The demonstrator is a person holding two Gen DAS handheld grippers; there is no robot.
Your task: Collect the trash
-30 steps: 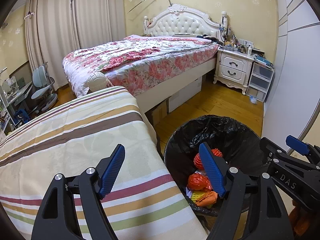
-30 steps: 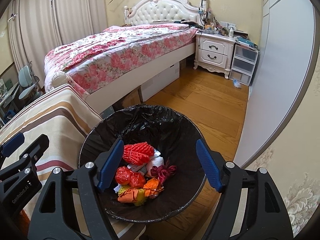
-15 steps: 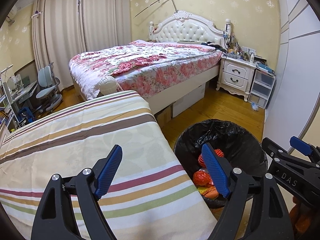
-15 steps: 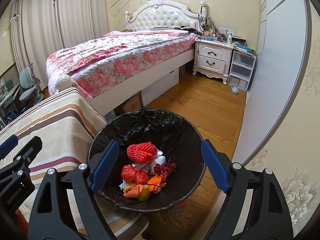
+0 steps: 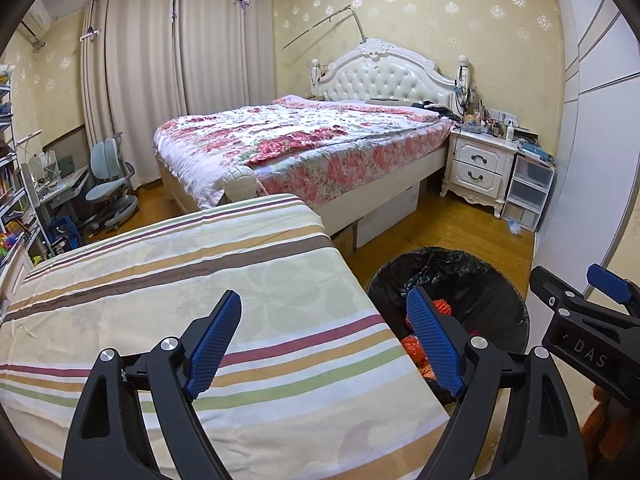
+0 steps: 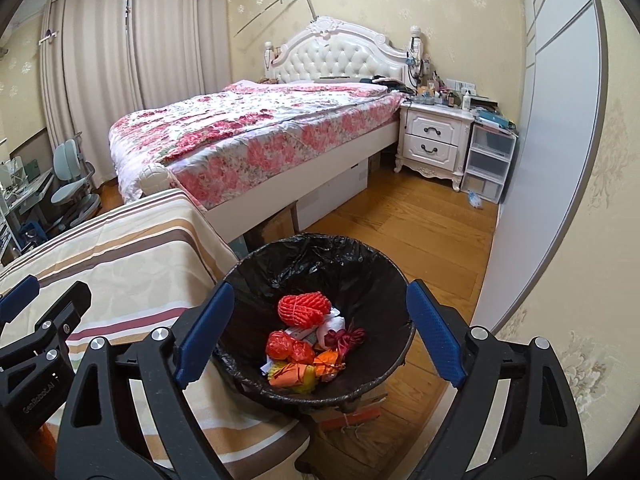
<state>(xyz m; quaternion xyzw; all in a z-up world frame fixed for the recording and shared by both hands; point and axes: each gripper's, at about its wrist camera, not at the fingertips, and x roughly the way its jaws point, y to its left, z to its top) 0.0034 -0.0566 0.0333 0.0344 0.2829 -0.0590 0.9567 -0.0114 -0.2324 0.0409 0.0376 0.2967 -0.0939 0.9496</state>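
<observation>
A bin lined with a black bag (image 6: 360, 264) stands on the floor beside the striped cloth surface (image 6: 132, 256). It holds several pieces of red, orange and white trash (image 6: 308, 332). My right gripper (image 6: 320, 336) is open and empty, held above and in front of the bin. My left gripper (image 5: 324, 340) is open and empty above the striped cloth (image 5: 200, 280), with the bin (image 5: 480, 280) to its right. The right gripper shows at the right edge of the left wrist view (image 5: 580, 320).
A bed with a floral cover (image 5: 300, 140) lies beyond the striped surface. A white nightstand (image 6: 436, 140) and plastic drawers (image 6: 488, 164) stand at the far right by a white wardrobe (image 6: 540, 160). A desk chair (image 5: 108, 176) is at the far left. Wood floor (image 6: 400, 220) surrounds the bin.
Both grippers have risen and pulled back from the bin, so it looks smaller and lower. Both stay open and empty. The trash in the bin has not moved.
</observation>
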